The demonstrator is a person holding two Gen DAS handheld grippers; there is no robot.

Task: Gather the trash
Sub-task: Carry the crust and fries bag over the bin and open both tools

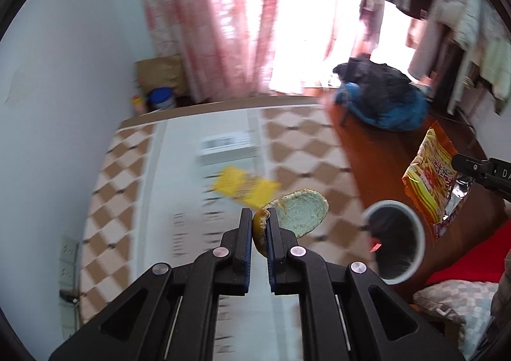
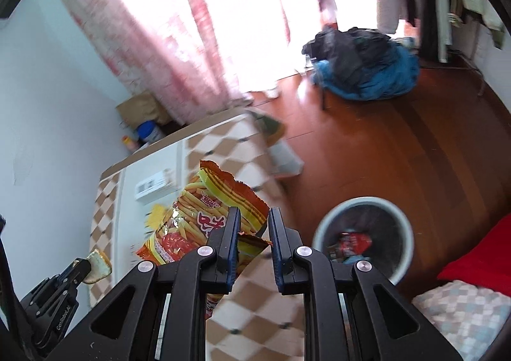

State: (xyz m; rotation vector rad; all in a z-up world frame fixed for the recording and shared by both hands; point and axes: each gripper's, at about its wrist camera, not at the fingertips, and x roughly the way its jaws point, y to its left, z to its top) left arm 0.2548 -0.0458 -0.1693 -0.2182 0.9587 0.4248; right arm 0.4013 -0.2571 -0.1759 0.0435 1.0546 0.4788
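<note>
Above the checkered counter (image 1: 121, 169), beside the bin (image 2: 362, 233) on the floor, a snack bag (image 2: 204, 217) is held by the right claw (image 2: 254, 217), partly closed on its edge. A peel (image 1: 300, 214) is pinched in the nearly closed left claw (image 1: 258, 217).

Torn snack bag (image 2: 204, 217), peel (image 1: 297, 217), both aloft

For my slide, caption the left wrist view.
Left gripper clamps a fruit peel above the checkered table, near the bin.
</note>
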